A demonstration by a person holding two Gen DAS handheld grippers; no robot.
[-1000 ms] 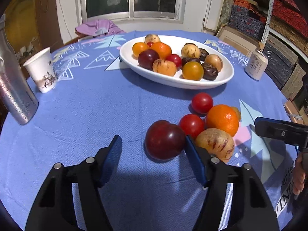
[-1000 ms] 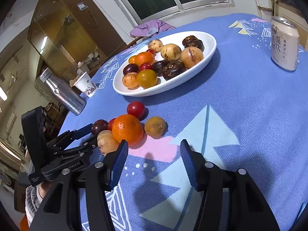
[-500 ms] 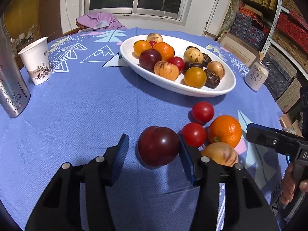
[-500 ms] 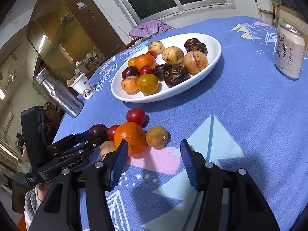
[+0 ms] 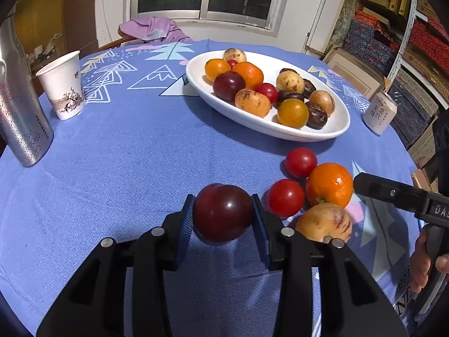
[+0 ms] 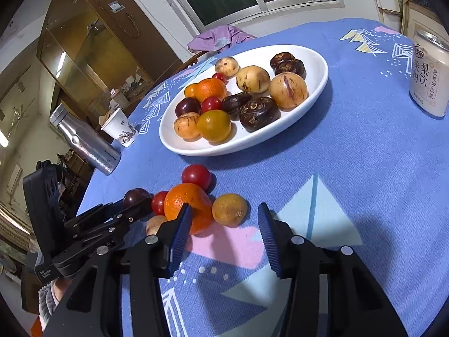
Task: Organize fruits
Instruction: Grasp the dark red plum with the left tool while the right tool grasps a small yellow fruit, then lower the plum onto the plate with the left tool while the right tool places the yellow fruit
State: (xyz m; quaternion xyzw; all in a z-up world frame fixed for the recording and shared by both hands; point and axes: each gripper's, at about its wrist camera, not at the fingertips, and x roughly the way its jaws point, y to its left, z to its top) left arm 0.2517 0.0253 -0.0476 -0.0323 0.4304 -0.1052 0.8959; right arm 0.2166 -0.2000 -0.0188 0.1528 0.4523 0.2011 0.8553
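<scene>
Black claws (image 5: 223,219), blue ribbed pads (image 6: 179,233)

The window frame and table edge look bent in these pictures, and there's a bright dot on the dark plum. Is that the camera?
Yes: in both wrist views the fisheye lens bows the window and the table's rim. In the left wrist view the white dot on the plum, clamped in the left gripper, is glare from a lamp. The white plate casts a soft shadow.

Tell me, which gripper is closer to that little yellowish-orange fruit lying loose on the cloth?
Right. The right gripper hangs open with the yellowish-orange fruit just ahead of its fingers. The left gripper sits past the big orange, shut on the dark plum.
</scene>
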